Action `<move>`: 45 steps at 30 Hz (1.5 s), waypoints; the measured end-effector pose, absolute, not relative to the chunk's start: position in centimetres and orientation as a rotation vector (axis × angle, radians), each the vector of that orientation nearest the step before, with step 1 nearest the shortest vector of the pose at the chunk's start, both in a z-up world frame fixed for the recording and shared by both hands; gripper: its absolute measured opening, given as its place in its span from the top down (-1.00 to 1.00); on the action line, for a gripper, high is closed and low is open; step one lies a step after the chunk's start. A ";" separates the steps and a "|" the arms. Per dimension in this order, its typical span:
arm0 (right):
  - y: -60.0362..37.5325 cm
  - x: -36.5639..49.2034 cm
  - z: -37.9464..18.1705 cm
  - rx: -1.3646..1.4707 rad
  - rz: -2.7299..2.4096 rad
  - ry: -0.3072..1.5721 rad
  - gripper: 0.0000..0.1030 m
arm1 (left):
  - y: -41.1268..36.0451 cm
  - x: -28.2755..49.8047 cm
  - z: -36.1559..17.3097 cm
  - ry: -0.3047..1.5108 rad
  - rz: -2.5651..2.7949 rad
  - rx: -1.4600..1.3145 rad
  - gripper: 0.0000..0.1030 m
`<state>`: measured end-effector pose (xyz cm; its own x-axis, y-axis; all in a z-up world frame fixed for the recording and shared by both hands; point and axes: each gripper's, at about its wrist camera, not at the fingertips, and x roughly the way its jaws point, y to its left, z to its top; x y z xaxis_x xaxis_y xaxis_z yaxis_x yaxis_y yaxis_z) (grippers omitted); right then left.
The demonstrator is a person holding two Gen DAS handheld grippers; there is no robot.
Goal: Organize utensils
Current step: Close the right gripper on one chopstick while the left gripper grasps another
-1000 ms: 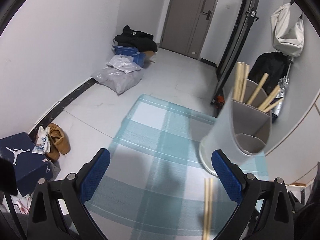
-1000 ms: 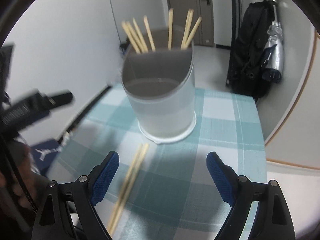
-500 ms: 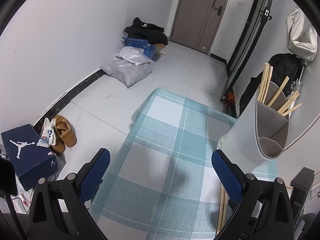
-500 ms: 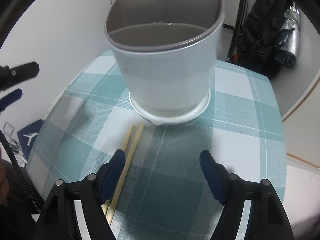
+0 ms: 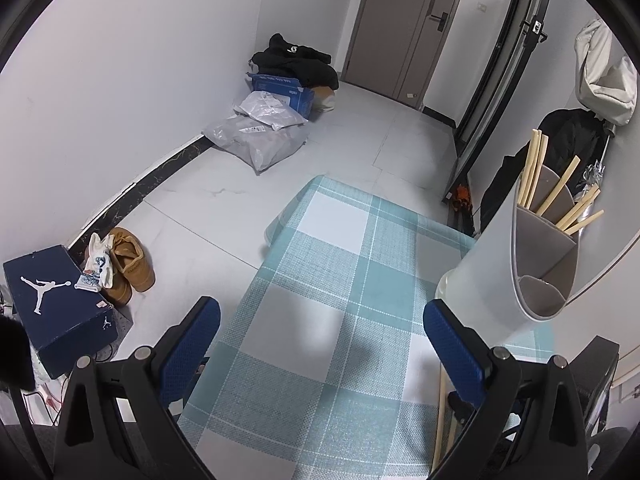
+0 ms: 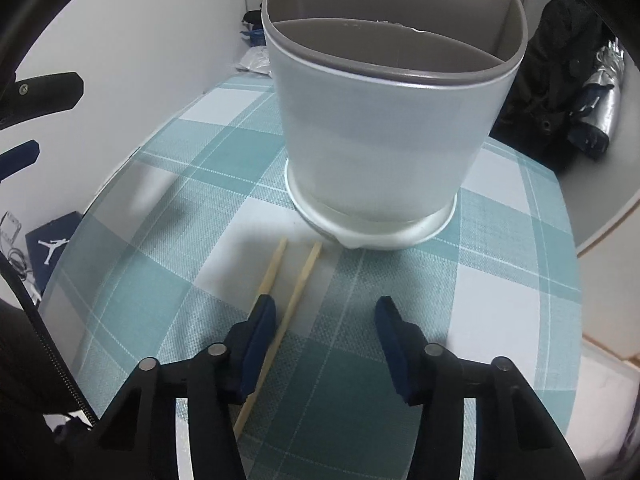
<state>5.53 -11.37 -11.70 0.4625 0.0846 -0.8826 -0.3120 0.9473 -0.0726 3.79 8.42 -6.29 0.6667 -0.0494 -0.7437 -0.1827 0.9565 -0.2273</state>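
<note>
A grey utensil holder (image 6: 384, 136) with divided compartments stands on the teal checked tablecloth (image 6: 500, 240); it also shows in the left wrist view (image 5: 516, 256). Several wooden chopsticks (image 5: 560, 196) stand in its far compartment. Two loose chopsticks (image 6: 298, 284) lie on the cloth in front of the holder. My right gripper (image 6: 326, 320) is open and low over them, its left pad beside the left chopstick, the right chopstick between the jaws. My left gripper (image 5: 320, 336) is open and empty, left of the holder. A loose chopstick (image 5: 440, 408) shows by its right finger.
The table's left edge (image 5: 256, 280) drops to a tiled floor with a navy shoebox (image 5: 56, 300), brown shoes (image 5: 128, 264) and bags (image 5: 260, 136). A black bag (image 6: 560, 80) sits behind the table on the right. The left gripper's finger (image 6: 40, 88) shows at left in the right wrist view.
My right gripper has dropped and moved forward over the two loose chopsticks, and its jaws have narrowed. My left gripper has swung left, away from the holder.
</note>
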 end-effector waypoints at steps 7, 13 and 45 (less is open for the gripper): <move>-12.1 5.8 -11.3 -0.225 0.244 1.080 0.85 | 8.5 3.9 -6.2 0.839 0.080 -0.309 -0.94; -13.0 4.2 -10.9 -0.207 0.269 1.112 0.89 | 8.3 3.9 -5.9 0.833 0.073 -0.309 -0.94; -18.3 8.1 -9.4 0.110 0.409 1.166 0.89 | 2.9 5.3 -10.2 1.050 -0.109 -0.160 -0.94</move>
<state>8.12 -18.29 -9.38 0.3293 0.3684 -0.8694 -0.2554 0.9212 0.2936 5.33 2.86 -10.24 0.4936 -0.1655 -0.8538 0.0128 0.9830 -0.1831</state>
